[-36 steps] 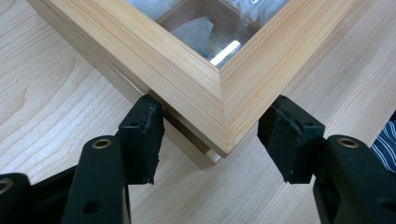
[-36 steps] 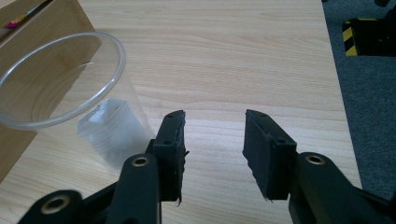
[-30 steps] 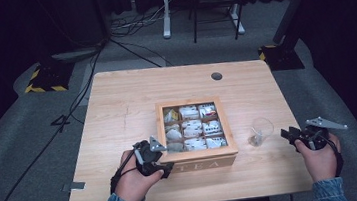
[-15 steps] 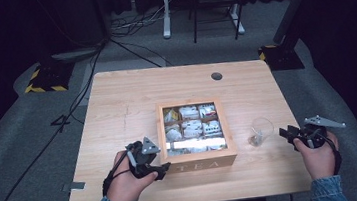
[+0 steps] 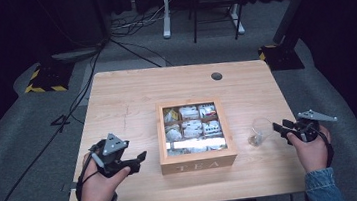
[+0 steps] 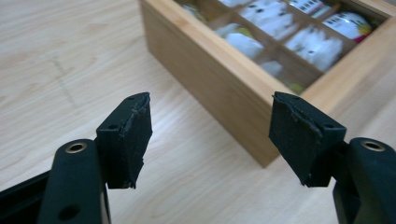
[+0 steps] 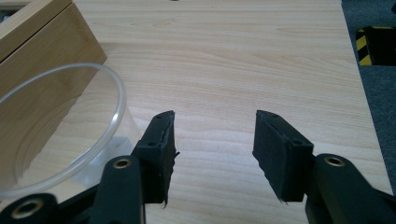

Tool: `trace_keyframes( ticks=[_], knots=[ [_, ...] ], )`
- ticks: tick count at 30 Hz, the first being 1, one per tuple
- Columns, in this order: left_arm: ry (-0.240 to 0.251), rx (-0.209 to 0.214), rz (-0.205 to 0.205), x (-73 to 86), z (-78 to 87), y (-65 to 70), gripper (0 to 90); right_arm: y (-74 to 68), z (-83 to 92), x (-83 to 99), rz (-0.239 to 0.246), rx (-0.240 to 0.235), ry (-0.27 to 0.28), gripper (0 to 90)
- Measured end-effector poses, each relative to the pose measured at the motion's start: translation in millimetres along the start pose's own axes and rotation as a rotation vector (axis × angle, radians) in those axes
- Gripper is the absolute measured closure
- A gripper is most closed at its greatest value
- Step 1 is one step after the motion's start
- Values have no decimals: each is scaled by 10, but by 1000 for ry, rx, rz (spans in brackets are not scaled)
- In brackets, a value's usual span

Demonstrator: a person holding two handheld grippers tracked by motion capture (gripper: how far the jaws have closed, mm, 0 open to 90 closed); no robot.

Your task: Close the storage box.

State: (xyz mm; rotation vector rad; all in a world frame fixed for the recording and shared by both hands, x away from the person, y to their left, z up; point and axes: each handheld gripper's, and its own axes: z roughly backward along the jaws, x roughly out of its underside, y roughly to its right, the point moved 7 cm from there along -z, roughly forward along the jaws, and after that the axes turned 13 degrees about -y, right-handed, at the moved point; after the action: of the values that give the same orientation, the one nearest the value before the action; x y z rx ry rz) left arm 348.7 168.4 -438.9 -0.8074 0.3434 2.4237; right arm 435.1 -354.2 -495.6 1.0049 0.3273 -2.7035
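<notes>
The left gripper [image 6: 210,135] has just been opening its jaws, and nothing sits between them; the wooden tea box [image 6: 224,79] stands just ahead, its near corner toward the right-hand jaw. The right gripper [image 7: 212,149] has also been spreading, released and empty, with the clear glass cup [image 7: 56,135] just outside its left-hand jaw.

My left gripper [image 5: 141,158] hovers near the table's front left corner, jaws just opened, nothing between them. My right gripper [image 5: 279,129] sits by the right edge, jaws just widened, empty.
</notes>
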Motion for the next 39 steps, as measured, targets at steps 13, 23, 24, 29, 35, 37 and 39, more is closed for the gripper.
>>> trace_keyframes(
  ticks=[13,23,24,29,35,37,39],
  knots=[
    [19,-114,200,242,-132,-673,256,111,-125,56,-7,-2,3,432],
    [-16,-131,224,383,-420,-915,237,157,-223,111,13,-6,1,403],
    [-18,-132,230,395,-451,-929,235,164,-234,119,16,-4,0,401],
    [-17,-137,257,452,-595,-991,221,180,-282,149,27,5,-6,391],
    [-57,-151,273,547,-791,-1030,224,174,-331,172,44,13,-19,387],
    [-61,-158,276,566,-836,-1036,225,178,-347,184,40,12,-22,387],
    [-62,-163,281,579,-869,-1039,224,189,-361,196,47,19,-27,387]
  ],
)
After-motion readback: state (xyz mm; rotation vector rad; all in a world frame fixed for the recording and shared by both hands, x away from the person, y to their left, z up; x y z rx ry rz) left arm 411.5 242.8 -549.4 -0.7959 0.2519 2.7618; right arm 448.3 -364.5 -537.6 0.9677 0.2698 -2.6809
